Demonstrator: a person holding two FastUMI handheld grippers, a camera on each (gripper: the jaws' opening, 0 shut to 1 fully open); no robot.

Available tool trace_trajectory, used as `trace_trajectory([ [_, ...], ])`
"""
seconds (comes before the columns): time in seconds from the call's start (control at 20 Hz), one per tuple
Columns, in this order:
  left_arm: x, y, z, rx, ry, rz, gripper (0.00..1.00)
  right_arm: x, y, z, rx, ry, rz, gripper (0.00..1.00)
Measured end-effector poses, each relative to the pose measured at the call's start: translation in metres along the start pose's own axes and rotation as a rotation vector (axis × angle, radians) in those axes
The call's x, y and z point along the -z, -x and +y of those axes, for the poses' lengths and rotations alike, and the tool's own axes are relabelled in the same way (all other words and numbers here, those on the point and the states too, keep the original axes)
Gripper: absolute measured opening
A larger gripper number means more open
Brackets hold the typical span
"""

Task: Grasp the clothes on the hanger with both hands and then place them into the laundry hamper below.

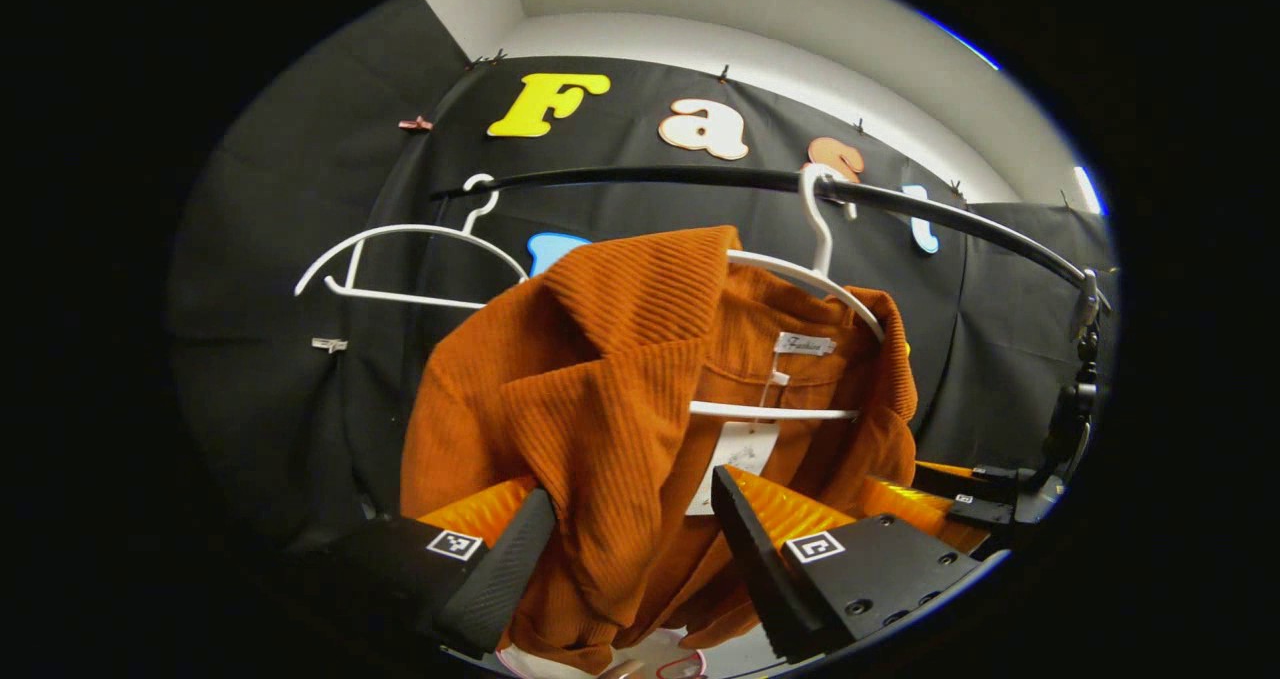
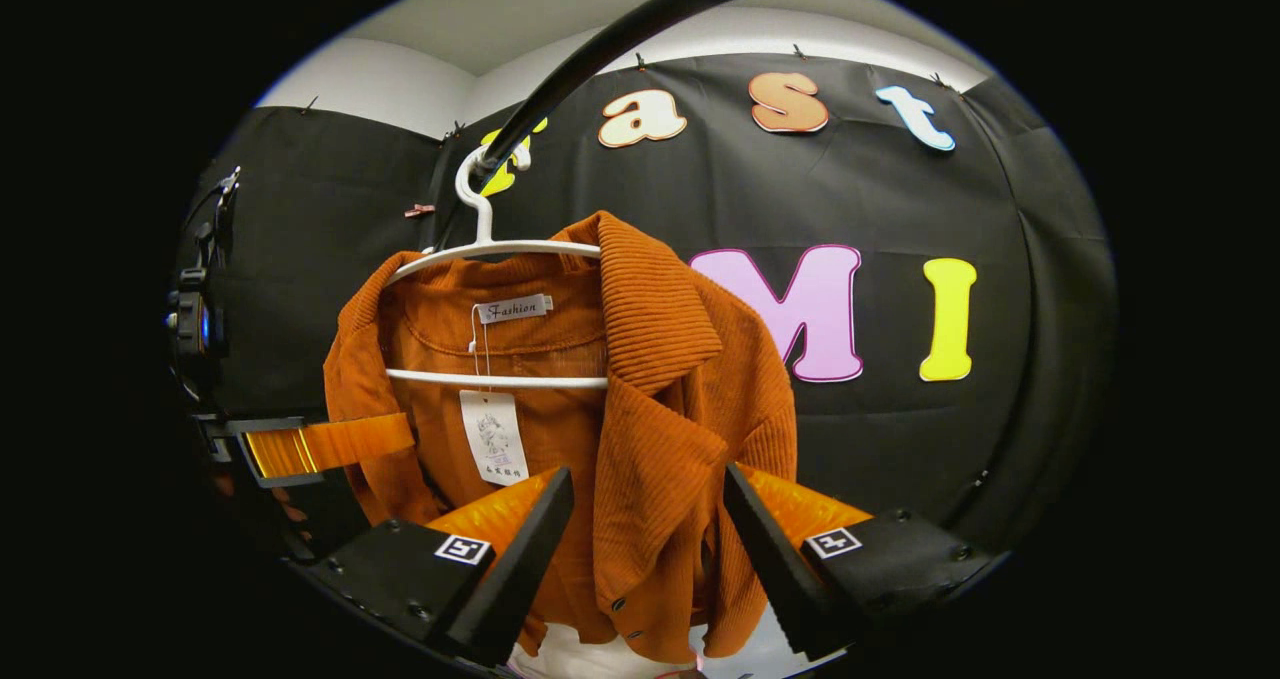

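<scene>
An orange ribbed jacket (image 1: pixel 600 399) hangs on a white hanger (image 1: pixel 815 259) from a black rail (image 1: pixel 650 175), with a paper tag at its collar. My left gripper (image 1: pixel 630 549) is open, and one front panel and lapel hang between its spread fingers without being pinched. In the right gripper view the same jacket (image 2: pixel 660 409) hangs on its hanger (image 2: pixel 490 249). My right gripper (image 2: pixel 650 549) is open around the other buttoned front panel. The right gripper (image 1: pixel 985 489) shows at the jacket's far side, and the left gripper (image 2: pixel 300 449) shows at its left edge.
An empty white hanger (image 1: pixel 400 259) hangs on the rail left of the jacket. The rail (image 2: pixel 600 39) arches overhead in the right gripper view. A pale surface (image 1: pixel 650 659) shows below the hem, too little to identify. Black cloth wall stands close behind.
</scene>
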State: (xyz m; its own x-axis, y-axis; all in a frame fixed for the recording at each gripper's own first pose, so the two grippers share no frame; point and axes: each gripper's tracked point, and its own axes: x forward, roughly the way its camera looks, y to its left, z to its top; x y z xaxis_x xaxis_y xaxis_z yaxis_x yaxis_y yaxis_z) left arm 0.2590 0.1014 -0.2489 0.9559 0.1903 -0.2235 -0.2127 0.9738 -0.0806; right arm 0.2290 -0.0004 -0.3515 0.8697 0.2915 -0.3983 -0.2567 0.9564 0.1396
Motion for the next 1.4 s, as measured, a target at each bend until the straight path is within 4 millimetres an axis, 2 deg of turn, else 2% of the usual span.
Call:
trace_trajectory([
  [0.1, 0.004, -0.009, 0.005, -0.033, -0.030, -0.003, 0.94, 0.004, -0.015, 0.005, -0.015, -0.026, -0.005, 0.98],
  [0.35, 0.000, -0.025, 0.013, -0.099, -0.014, -0.019, 0.94, 0.016, -0.053, -0.010, 0.020, -0.084, 0.016, 0.98],
  [0.45, 0.000, -0.028, 0.018, -0.108, -0.014, -0.018, 0.88, 0.014, -0.065, -0.009, -0.008, -0.089, 0.013, 0.98],
  [0.5, 0.000, -0.030, 0.021, -0.112, -0.007, -0.012, 0.78, 0.015, -0.069, -0.013, -0.012, -0.089, 0.018, 0.93],
  [0.55, -0.001, -0.028, 0.029, -0.131, 0.001, -0.008, 0.61, 0.014, -0.071, -0.026, 0.008, -0.079, 0.015, 0.65],
  [0.6, -0.007, -0.017, 0.040, -0.178, 0.011, -0.017, 0.44, 0.012, -0.074, -0.035, 0.013, -0.065, 0.014, 0.38],
  [0.65, -0.005, -0.028, 0.044, -0.180, 0.023, -0.022, 0.26, 0.013, -0.072, -0.039, -0.003, -0.069, 0.017, 0.10],
  [0.7, -0.006, -0.027, 0.044, -0.182, 0.027, -0.014, 0.09, 0.009, -0.073, -0.043, -0.014, -0.094, 0.013, 0.10],
  [0.8, -0.011, -0.011, 0.050, -0.210, 0.006, -0.018, 0.07, -0.003, -0.066, -0.064, -0.009, -0.166, -0.027, 0.19],
  [0.9, -0.021, 0.004, 0.057, -0.237, -0.024, -0.029, 0.07, -0.014, -0.057, -0.085, 0.006, -0.213, -0.058, 0.19],
  [1.0, -0.036, 0.019, 0.066, -0.267, -0.052, -0.043, 0.07, -0.027, -0.048, -0.099, 0.008, -0.199, -0.085, 0.19],
  [1.15, -0.054, 0.035, 0.074, -0.301, -0.067, -0.064, 0.07, -0.044, -0.043, -0.106, 0.003, -0.149, -0.120, 0.19],
  [1.3, -0.074, 0.048, 0.082, -0.316, -0.092, -0.081, 0.07, -0.048, -0.042, -0.108, -0.060, -0.191, -0.108, 0.18],
  [1.4, -0.088, 0.051, 0.091, -0.325, -0.106, -0.094, 0.07, -0.042, -0.039, -0.101, -0.131, -0.200, -0.081, 0.18],
])
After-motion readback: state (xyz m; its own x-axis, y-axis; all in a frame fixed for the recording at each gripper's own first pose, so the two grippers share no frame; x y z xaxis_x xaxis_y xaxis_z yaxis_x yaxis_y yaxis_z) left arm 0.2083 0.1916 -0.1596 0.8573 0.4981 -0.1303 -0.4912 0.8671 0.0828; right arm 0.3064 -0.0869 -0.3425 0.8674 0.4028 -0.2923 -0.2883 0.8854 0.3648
